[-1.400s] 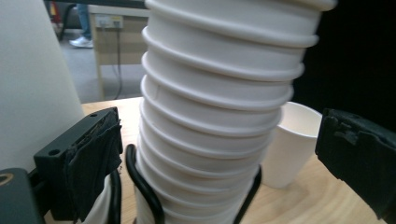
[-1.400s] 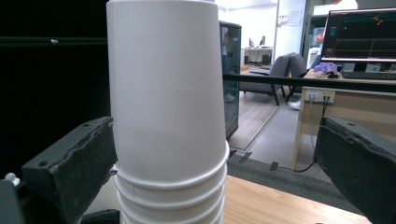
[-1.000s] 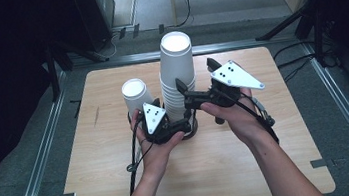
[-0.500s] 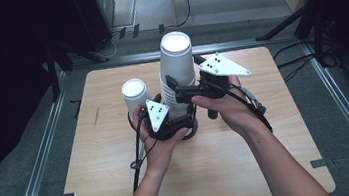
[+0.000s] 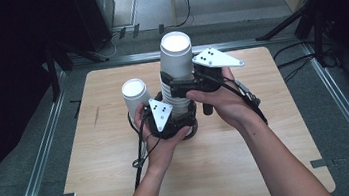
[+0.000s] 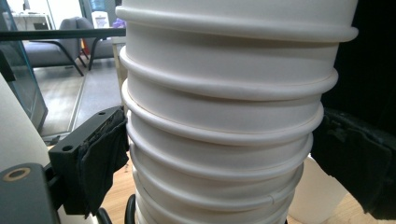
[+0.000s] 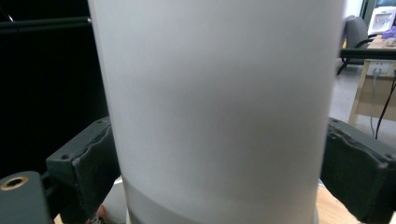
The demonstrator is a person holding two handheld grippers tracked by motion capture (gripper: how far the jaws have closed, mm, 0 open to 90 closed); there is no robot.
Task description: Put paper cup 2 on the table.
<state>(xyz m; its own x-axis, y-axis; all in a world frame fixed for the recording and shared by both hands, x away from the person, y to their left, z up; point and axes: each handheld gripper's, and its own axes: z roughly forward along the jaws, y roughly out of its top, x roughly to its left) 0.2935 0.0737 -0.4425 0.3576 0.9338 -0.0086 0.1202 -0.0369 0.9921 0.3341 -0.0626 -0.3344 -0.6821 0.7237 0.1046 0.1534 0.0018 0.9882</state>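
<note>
Tall stack of white cups (image 5: 176, 77) upright near the middle of the table (image 5: 98, 188), gripped low and high.

Rolled rims nested one over another in the left gripper view (image 6: 219, 140), black jaws pressed to both sides of the lower stack; left hand-held gripper (image 5: 175, 124) closed around the base of the stack; right hand-held gripper (image 5: 181, 88) clamped higher up on the top cup (image 7: 219, 107), smooth wall between its two grey pads in the right gripper view; second, shorter cup (image 5: 134, 95) standing just left of the stack, close beside the left hand (image 5: 160, 145); right hand (image 5: 226, 104) reaching in from the right; black cable (image 5: 139, 157) trailing from the left hand-held gripper toward the near edge.
</note>
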